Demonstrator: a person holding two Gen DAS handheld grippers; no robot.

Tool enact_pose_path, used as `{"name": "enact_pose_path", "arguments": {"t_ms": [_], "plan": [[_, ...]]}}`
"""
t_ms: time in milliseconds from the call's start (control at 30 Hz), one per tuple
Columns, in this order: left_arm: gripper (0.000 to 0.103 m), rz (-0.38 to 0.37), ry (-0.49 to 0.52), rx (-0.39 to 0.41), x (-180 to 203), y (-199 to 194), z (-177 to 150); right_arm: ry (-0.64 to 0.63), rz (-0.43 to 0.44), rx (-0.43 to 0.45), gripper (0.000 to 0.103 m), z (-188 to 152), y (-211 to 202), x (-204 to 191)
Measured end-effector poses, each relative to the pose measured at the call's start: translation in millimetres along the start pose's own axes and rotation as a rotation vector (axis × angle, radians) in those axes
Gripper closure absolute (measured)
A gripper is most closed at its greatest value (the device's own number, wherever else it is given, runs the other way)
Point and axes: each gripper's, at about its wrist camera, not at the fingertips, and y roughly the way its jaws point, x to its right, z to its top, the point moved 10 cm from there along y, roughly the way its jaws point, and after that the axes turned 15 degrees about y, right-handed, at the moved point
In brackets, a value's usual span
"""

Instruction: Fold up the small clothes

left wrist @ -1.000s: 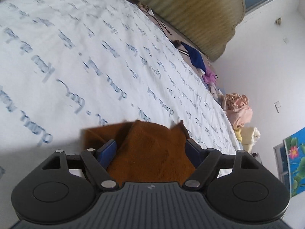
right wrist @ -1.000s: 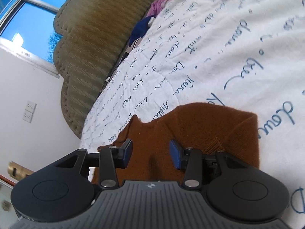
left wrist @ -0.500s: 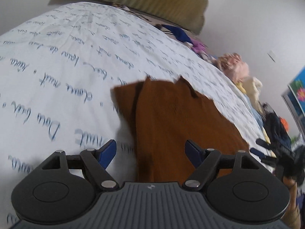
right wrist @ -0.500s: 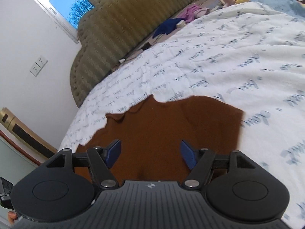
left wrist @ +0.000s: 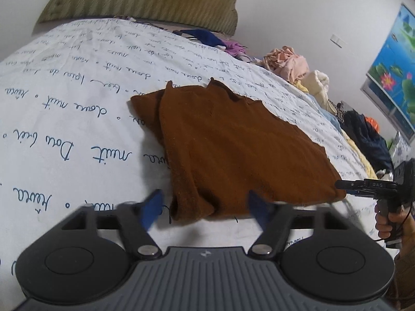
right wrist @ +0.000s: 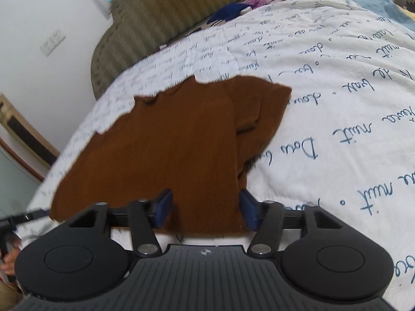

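A brown knit garment [left wrist: 233,145] lies folded flat on the white bedsheet with blue script [left wrist: 64,103]. One side is folded over the body. My left gripper [left wrist: 205,207] is open and empty, just short of the garment's near edge. The garment also shows in the right wrist view [right wrist: 168,145]. My right gripper [right wrist: 205,207] is open, its blue pads either side of the garment's near edge, holding nothing. The right gripper also shows at the right edge of the left wrist view [left wrist: 368,185].
An olive headboard [left wrist: 145,0] stands at the far end of the bed. Loose clothes lie along the bed's far side: blue and purple items [left wrist: 215,41], a pink heap [left wrist: 288,62], dark clothes [left wrist: 368,137]. A white wall with a socket [right wrist: 52,42] is at left.
Both grippers have let go of the garment and drawn back from it. The garment now lies flat on the sheet with its side folded over.
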Motion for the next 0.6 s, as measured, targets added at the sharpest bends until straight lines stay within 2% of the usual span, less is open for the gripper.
{"name": "enact_pose_path", "arguments": {"t_ms": [33,100,133,167,267,400,500,600], "plan": [[0.057,-0.001,0.000,-0.012,0,2,-2,-0.018,-0.020,0.007,0.066,-2,1,1],[0.089,-0.010,-0.001,-0.040,-1,7,-7,-0.026,-0.033,0.019,0.082,-1,2,3],[0.093,-0.001,0.000,-0.050,-2,9,-9,-0.019,-0.035,0.027,0.086,0,1,5],[0.094,0.010,0.005,-0.053,-4,9,-11,-0.017,-0.039,0.042,0.091,3,-1,6],[0.100,0.056,0.023,-0.036,-9,0,-10,-0.022,-0.047,0.095,0.093,10,-13,6],[0.101,0.121,0.057,-0.011,-20,-19,-3,-0.043,-0.073,0.125,0.094,18,-21,6],[0.102,0.178,0.081,-0.054,-30,-19,-6,-0.056,-0.104,0.109,0.094,16,-17,11],[0.101,0.168,0.085,-0.082,-29,-18,-14,-0.090,-0.154,0.105,0.094,12,-12,14]]}}
